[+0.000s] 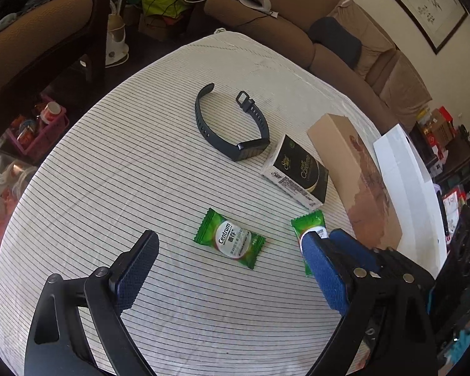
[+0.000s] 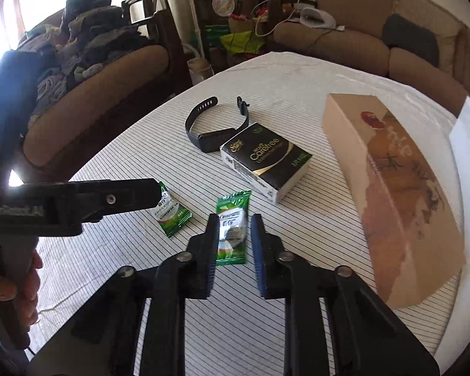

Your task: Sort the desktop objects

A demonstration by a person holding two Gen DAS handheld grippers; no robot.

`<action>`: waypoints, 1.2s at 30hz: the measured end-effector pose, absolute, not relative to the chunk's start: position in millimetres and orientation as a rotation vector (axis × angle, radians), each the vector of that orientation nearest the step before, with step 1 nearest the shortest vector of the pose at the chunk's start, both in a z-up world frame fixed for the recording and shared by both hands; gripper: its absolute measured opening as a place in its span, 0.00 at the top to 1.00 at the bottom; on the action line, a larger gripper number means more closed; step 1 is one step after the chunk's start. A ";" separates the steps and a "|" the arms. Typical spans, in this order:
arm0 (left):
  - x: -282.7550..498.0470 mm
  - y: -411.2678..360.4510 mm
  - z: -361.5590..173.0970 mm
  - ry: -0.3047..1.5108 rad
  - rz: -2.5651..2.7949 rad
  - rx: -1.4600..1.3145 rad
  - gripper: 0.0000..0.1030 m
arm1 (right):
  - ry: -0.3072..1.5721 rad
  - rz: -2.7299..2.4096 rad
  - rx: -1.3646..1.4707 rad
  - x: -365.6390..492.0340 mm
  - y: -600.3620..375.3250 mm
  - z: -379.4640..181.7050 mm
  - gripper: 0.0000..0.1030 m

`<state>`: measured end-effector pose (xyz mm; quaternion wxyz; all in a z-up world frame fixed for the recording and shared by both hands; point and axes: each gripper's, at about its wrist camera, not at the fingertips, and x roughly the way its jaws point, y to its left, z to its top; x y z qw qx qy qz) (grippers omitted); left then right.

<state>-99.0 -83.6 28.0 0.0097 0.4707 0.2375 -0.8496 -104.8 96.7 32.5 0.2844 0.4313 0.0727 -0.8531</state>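
Striped table cloth (image 1: 109,188), 5 items. 2 green Centrum sachets: first sachet (image 1: 229,238) lies flat between the wide-spread fingers of the left gripper (image 1: 232,247), untouched; second sachet (image 2: 232,228) sits between the narrowed fingers of the right gripper (image 2: 234,224), whether the pads press it cannot be told. Black wristband (image 1: 232,122) at 12 o'clock from the first sachet. Black-and-white Carefree pack (image 1: 297,172) at 2 o'clock. Long tan box (image 2: 391,188) at 3 o'clock of that pack. A hand (image 2: 12,285) grips the left gripper's handle.

Wristband (image 1: 232,125) behind tissue pack (image 1: 296,172), sachets (image 1: 230,239) nearest.
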 end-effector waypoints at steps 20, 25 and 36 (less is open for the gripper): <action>-134.3 -48.6 10.4 0.280 -2.573 1.508 0.08 | 0.228 -2.288 1.187 -106.6 98.4 8.1 0.57; -130.2 -34.3 10.6 0.101 -2.624 1.512 0.23 | 0.347 -2.356 1.184 -102.5 90.6 -1.8 0.61; -94.6 -69.9 25.0 0.392 -2.802 1.627 0.54 | 0.295 -2.335 1.197 -88.6 112.8 6.0 0.72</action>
